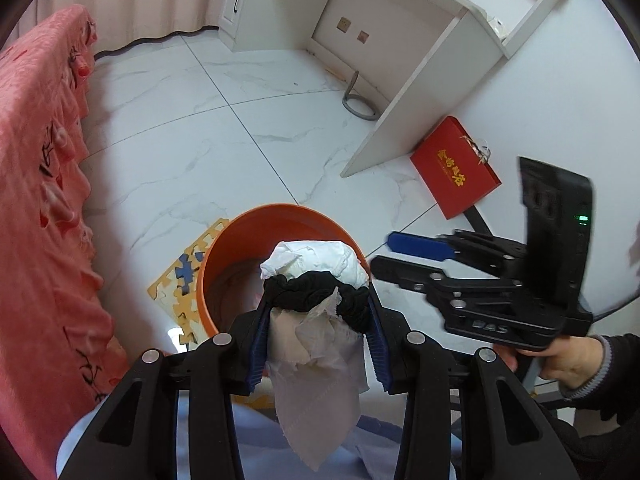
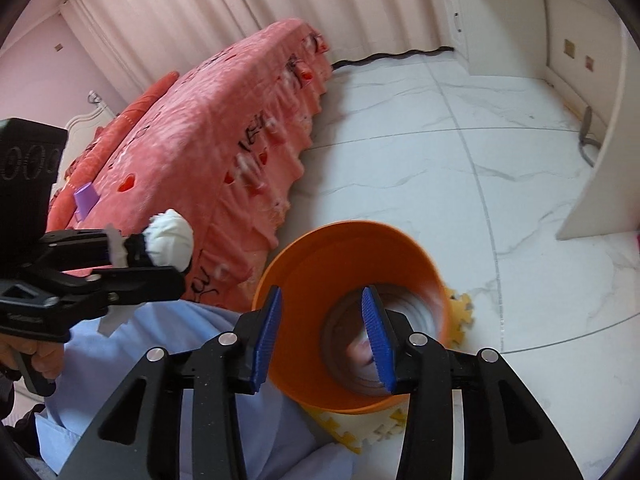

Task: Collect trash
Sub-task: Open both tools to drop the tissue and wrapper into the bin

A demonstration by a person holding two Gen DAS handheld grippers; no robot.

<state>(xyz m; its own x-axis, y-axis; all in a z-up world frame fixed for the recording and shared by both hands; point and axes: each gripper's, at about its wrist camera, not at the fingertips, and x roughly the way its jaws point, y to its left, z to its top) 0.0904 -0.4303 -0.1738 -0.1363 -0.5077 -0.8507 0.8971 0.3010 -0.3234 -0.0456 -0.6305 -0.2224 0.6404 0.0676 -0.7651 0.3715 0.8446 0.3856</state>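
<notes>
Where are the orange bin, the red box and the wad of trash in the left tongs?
orange bin [image 2: 352,256]: right wrist view, inner wall.
red box [image 1: 454,168]: left wrist view, top face.
wad of trash [image 1: 320,258]: left wrist view, white upper part.

bin: on the foam mat, right of the bed
desk: far right
gift box: leaning beside desk, on the floor

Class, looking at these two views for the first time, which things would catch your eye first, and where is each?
The orange bin stands on the white tiled floor beside the bed with its pink blanket. The left claw grips a wad of white tissue and black cloth near the bin's rim. The right claw is open and empty over its mouth.
</notes>
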